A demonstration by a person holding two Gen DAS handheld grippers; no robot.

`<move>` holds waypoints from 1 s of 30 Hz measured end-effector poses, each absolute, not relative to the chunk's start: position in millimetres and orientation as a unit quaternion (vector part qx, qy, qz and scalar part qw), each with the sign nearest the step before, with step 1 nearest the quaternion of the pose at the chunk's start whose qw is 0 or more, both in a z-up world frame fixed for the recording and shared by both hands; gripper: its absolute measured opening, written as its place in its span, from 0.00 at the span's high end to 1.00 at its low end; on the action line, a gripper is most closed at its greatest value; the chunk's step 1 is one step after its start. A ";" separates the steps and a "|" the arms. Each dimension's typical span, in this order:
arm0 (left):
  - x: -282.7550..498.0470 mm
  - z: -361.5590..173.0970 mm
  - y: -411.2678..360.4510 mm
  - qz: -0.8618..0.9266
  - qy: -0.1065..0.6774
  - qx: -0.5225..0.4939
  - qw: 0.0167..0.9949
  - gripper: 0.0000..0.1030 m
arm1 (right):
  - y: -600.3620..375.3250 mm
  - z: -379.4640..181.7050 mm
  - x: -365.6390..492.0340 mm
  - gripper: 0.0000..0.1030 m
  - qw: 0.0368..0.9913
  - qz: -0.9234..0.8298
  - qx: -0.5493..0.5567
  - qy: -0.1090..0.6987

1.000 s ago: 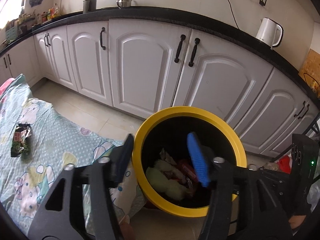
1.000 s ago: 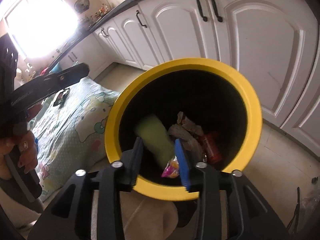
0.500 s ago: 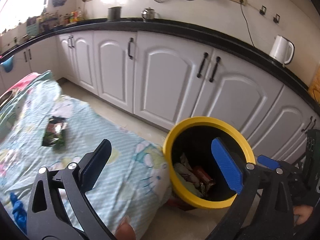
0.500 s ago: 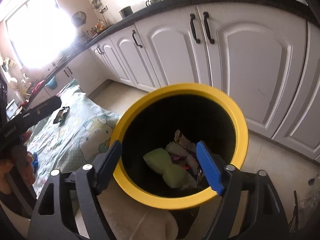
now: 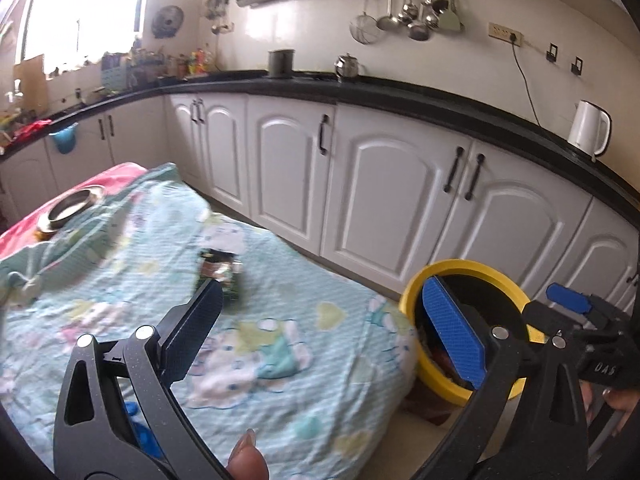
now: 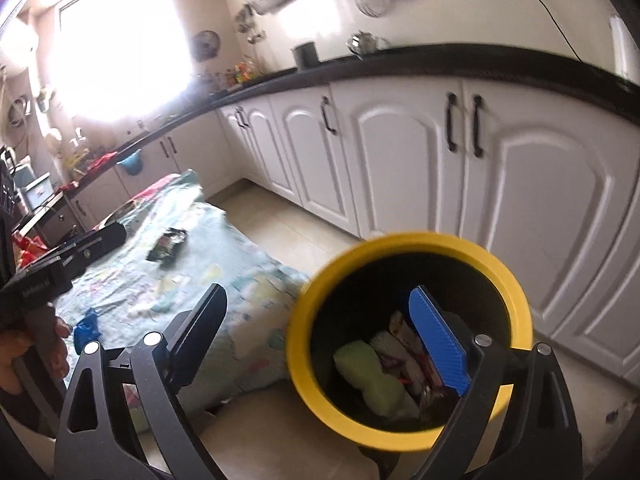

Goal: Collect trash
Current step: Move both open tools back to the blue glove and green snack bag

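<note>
- Right now the left gripper (image 5: pixel 320 336) is standing wide open, and nothing is sitting between its black finger and its blue finger.
- Its jaws were opening a moment ago, and now they are as wide as they go.
- Ahead of its black finger, a dark crumpled wrapper (image 5: pixel 219 276) is lying on the cartoon blanket (image 5: pixel 280 360).
- Just behind its blue finger, the yellow bin (image 5: pixel 460 270) is standing on the floor, right next to the blanket's edge.
- The right gripper (image 6: pixel 320 332) is standing open too, its jaws have just been opening, and nothing is being held in it.
- Right under its blue finger, the yellow bin (image 6: pixel 400 436) is showing its inside, with a green soft lump (image 6: pixel 368 380) and other scraps lying at the bottom.
- Far off past its black finger, the same wrapper (image 6: pixel 167 243) is lying on the blanket (image 6: pixel 224 280).
- Near that finger, a small blue scrap (image 6: pixel 87 330) is lying on the blanket as well.
- White cupboards (image 6: pixel 400 168) are standing behind the bin.
</note>
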State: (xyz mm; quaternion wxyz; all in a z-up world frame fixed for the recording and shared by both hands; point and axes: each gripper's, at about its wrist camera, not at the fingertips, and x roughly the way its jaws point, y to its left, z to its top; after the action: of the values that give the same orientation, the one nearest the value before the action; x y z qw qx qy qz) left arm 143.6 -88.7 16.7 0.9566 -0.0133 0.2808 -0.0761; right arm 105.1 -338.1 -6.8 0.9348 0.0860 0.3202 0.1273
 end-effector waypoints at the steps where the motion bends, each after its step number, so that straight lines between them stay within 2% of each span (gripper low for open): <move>1: 141.4 18.3 -82.8 -0.070 0.278 -0.014 0.958 0.11 | -335.6 -4.8 105.4 0.13 0.935 0.130 0.084 0.318; 18: 110.4 5.8 12.6 0.008 0.292 -0.057 0.955 0.11 | -241.0 20.5 141.2 0.12 0.929 0.190 0.042 0.314; 30: 99.6 -21.2 51.5 0.013 0.336 -0.079 0.938 0.11 | -167.7 10.7 185.9 0.12 0.910 0.234 0.023 0.341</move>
State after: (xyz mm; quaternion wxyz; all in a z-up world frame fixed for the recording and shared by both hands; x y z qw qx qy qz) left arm 99.6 51.5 -21.2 0.9384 -0.0791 0.3362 0.0129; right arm 185.8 -167.7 10.7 0.9101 0.0233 0.3413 0.2339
